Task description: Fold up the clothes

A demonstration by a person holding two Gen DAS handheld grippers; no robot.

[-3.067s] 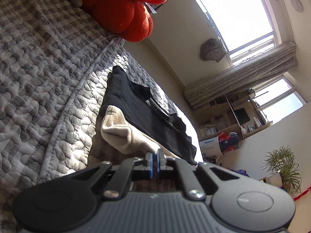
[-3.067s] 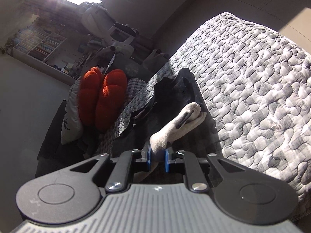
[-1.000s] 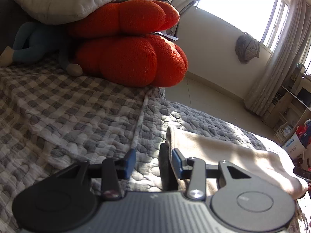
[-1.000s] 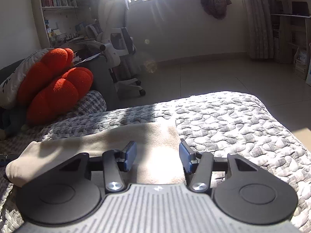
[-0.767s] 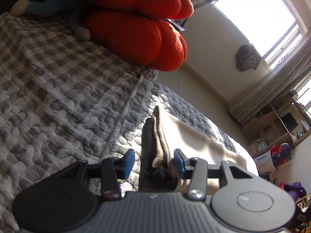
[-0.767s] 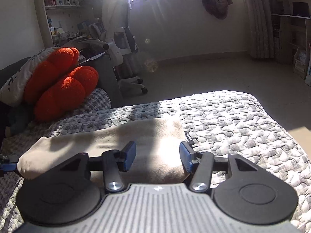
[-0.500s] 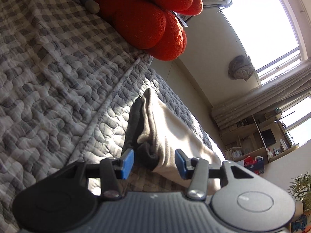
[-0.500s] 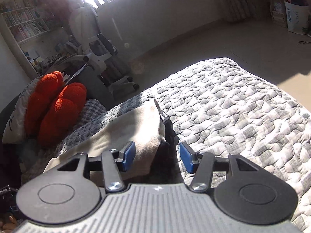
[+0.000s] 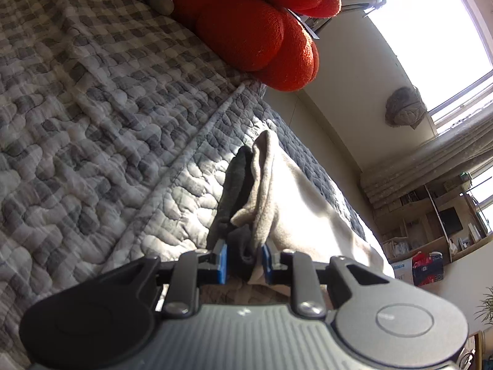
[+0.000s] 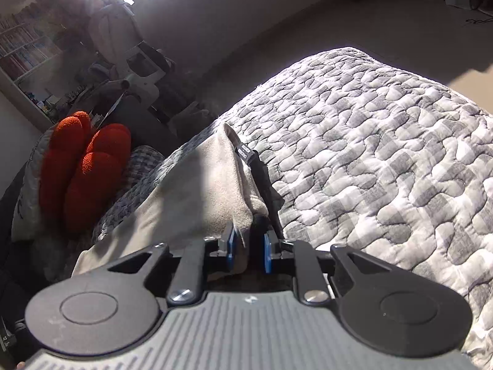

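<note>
A folded garment, beige fleece (image 9: 295,197) on top with a dark layer (image 9: 234,185) under it, lies on the quilted bedspread (image 9: 92,141). My left gripper (image 9: 243,263) is shut on its near end, pinching both the dark and the beige layers. In the right wrist view the same beige garment (image 10: 197,191) runs off to the left, with a dark edge and label (image 10: 246,154) on its right side. My right gripper (image 10: 249,248) is shut on that end, beige and dark cloth between its blue pads.
An orange-red plush cushion (image 9: 255,30) sits at the head of the bed, also in the right wrist view (image 10: 83,166). Beyond the bed edge are the floor (image 10: 354,21), an office chair (image 10: 123,49), bookshelves (image 10: 27,46), curtains and shelves (image 9: 437,203).
Both grippers went from open around the garment's ends to shut on them. The cloth ends now bunch up between the pads.
</note>
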